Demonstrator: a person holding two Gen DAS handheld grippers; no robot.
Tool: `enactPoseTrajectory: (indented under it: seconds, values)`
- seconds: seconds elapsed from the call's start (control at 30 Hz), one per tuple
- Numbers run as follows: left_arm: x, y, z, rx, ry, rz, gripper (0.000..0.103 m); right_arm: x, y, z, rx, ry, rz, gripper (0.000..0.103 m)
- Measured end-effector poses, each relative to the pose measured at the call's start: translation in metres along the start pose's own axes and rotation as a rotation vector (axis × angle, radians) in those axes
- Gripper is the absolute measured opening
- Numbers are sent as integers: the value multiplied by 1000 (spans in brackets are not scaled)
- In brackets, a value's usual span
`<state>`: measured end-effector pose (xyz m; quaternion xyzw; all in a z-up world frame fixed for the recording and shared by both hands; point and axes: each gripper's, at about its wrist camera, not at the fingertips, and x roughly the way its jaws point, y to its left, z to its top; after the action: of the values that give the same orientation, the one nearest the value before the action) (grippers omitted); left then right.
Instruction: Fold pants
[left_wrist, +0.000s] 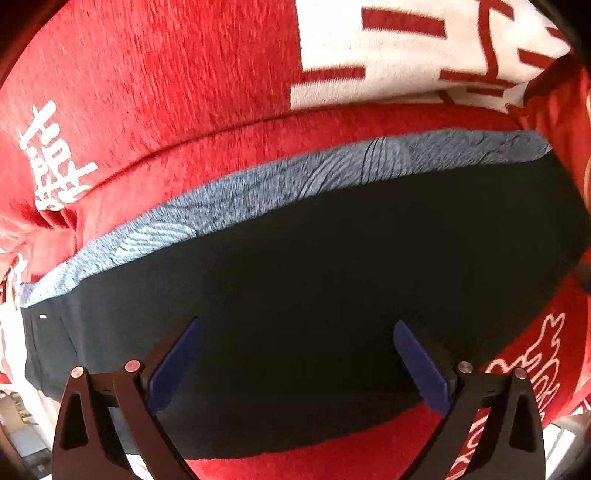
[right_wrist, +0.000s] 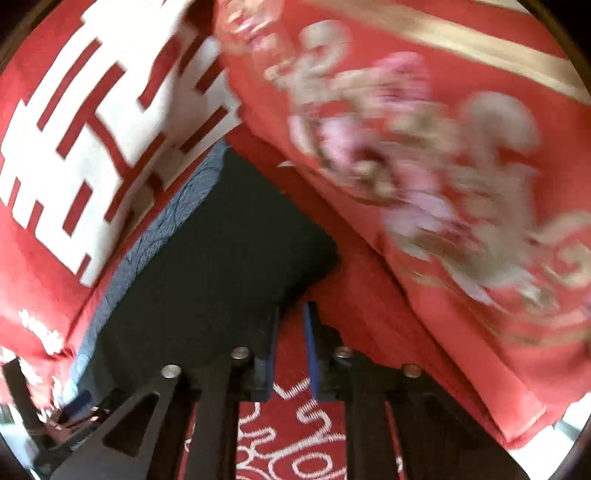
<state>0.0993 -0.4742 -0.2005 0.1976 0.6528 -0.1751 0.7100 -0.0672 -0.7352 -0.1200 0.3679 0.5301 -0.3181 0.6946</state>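
The dark pants (left_wrist: 314, 288) lie flat on a red bedspread (left_wrist: 147, 92), with a grey-blue patterned layer (left_wrist: 295, 181) showing along their far edge. My left gripper (left_wrist: 297, 325) is open, its blue pads (left_wrist: 177, 365) spread wide just above the pants. In the right wrist view the pants (right_wrist: 221, 251) lie ahead and to the left. My right gripper (right_wrist: 293, 314) has its blue pads (right_wrist: 312, 347) nearly together with a narrow gap, nothing between them, beside the pants' near corner over the red cover.
A red quilt with pink and gold flower pattern (right_wrist: 424, 166) is bunched up on the right. A white panel with red character pattern (left_wrist: 406, 55) lies beyond the pants. Red cover with white lettering (right_wrist: 295, 443) lies under the right gripper.
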Motion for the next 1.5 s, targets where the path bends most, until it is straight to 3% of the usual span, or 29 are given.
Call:
enactPoseTrajectory:
  seconds: [0.1,0.13,0.17,0.23,0.43,0.57,0.73,1.0,1.17,1.5]
  values:
    - [4,4,-2,-34,6,-25,103,-19,12,-2,-83,-65,7,21]
    - [5,3,-3,-34,4,-26,103,-22,21,-1,-135,-82,8,32]
    - [5,3,-3,-31,2,-24,103,-22,31,1,-185,-92,5,50]
    - [4,1,-3,-23,-5,-18,103,-19,48,5,-240,-99,15,60]
    - [5,3,-4,-32,-4,-26,103,15,80,12,-299,-27,78,60]
    - [9,9,-7,-45,-4,-40,103,33,63,8,-302,18,25,56]
    - [10,11,-10,-51,-2,-48,103,17,47,10,-254,8,37,57]
    - [10,8,-9,-48,-4,-28,103,9,13,-24,-25,140,215,59]
    - [10,8,-10,-38,-8,-26,103,17,-2,-41,60,164,310,59]
    - [12,7,-7,-55,-10,-52,103,25,-28,-36,217,59,471,59]
